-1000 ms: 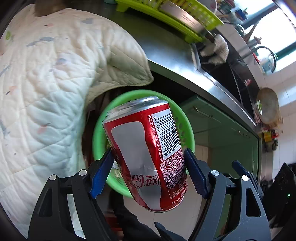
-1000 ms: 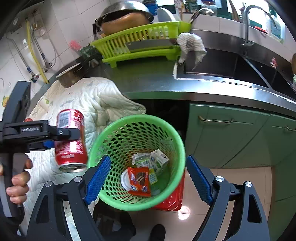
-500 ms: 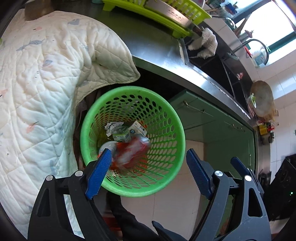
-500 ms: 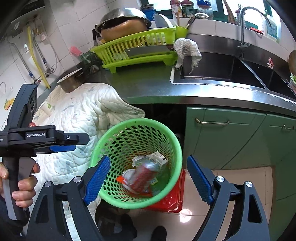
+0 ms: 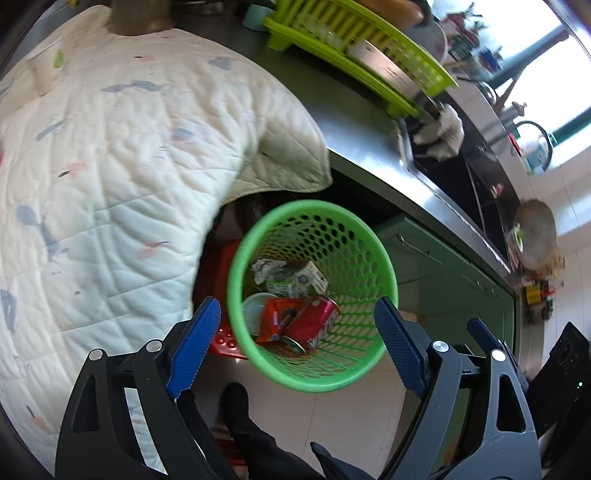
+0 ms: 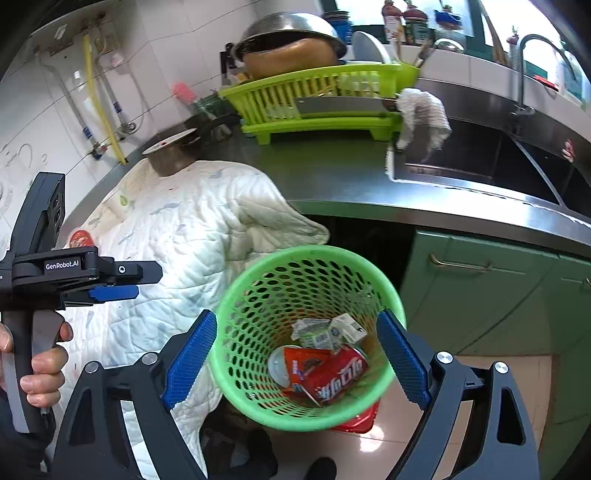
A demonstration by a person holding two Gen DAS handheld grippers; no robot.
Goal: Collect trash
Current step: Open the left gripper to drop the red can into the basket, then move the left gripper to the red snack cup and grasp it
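Above the green basket [image 5: 384,266], both grippers down-tilted, wide, empty.

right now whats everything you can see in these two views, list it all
basket: one, green, on the floor by the counter
cola can: one, red, lying in the basket
cartons: small, white and green, count unclear, in the basket
wrapper: one, orange, in the basket beside the can
lid: one, white, round, in the basket
quilt: one, white, draped over the counter end
cup: one, red-topped, on the quilt
dish rack: one, lime green, on the counter
steel bowl: one, upturned on the rack
cloth: one, white, over the sink edge
sink: one, steel
cabinets: green, under the counter
left gripper: blue fingers, open, empty
right gripper: blue fingers, open, empty
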